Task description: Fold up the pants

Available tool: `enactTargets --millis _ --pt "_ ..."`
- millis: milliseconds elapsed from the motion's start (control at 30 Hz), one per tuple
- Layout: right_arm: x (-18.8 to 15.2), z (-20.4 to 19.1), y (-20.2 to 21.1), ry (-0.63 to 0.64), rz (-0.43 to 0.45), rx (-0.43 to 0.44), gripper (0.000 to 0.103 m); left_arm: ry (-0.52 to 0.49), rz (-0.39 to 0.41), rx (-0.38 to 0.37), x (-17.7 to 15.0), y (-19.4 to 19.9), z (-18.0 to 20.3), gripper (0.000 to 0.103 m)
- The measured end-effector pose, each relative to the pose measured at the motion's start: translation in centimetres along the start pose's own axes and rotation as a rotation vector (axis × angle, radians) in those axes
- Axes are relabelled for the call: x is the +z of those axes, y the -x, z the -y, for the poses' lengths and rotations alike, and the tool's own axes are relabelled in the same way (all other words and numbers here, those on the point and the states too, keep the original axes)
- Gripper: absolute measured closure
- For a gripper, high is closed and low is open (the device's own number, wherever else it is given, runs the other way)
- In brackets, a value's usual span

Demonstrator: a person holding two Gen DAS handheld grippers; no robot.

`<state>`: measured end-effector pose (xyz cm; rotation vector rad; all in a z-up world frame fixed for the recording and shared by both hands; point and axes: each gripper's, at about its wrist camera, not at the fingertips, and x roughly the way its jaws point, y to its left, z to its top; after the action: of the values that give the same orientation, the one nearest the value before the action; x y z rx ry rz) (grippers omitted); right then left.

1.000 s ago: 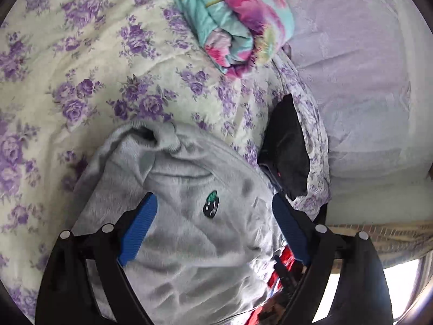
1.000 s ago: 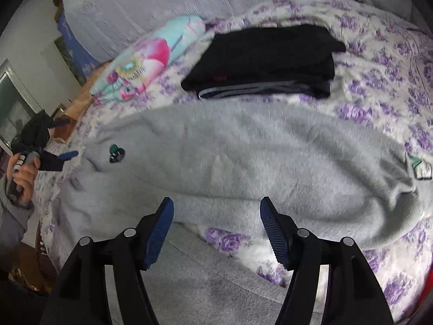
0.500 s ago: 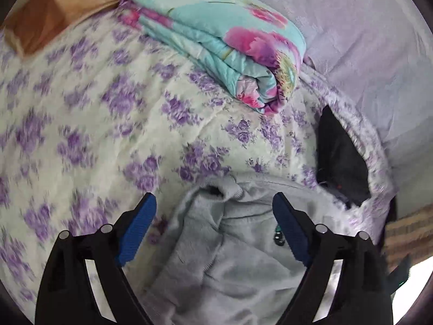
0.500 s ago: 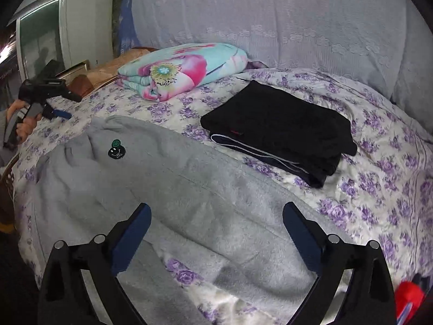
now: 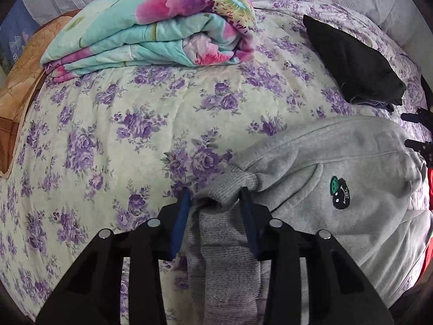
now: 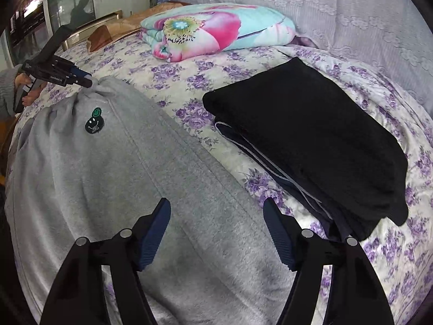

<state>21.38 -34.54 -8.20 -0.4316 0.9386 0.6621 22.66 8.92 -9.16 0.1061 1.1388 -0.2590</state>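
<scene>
Grey sweatpants (image 5: pixel 338 162) with a green-and-black smiley patch (image 6: pixel 94 121) lie spread across the flowered bedspread (image 5: pixel 121 135). My left gripper (image 5: pixel 216 192) is closing on the bunched ribbed waistband corner (image 5: pixel 230 181), and its blue pads press the fabric from both sides. The right wrist view shows the same grip at the far left, left gripper (image 6: pixel 86 81), held by a person's hand (image 6: pixel 25 92). My right gripper (image 6: pixel 216 203) hovers over the grey leg (image 6: pixel 189 189). Its jaws are narrowing but still wide apart, with nothing pinched.
A stack of folded black garments (image 6: pixel 311 140) lies on the bed just right of the grey pants. A folded turquoise-and-pink blanket (image 6: pixel 216 29) sits at the head of the bed. A brown pillow (image 5: pixel 21 81) lies at the left edge, with a lilac lace cover (image 6: pixel 324 5) behind.
My left gripper swung round to the waistband corner and closed on it. My right gripper rolled and shifted along the leg, its jaws widening and then narrowing.
</scene>
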Motion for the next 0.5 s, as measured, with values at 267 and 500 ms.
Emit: enactTargets --millis 267,500 --pt "1.7 0.9 -3.4 0.104 -0.089 0.092 0.061 0.060 0.028 -0.101 0.5 1.5 -1.2 0.092" --pt "2.7 3.2 -4.8 0.066 -0.130 0.183 0.049 0.101 0.026 -0.106 1.0 2.0 -1.4 0.093"
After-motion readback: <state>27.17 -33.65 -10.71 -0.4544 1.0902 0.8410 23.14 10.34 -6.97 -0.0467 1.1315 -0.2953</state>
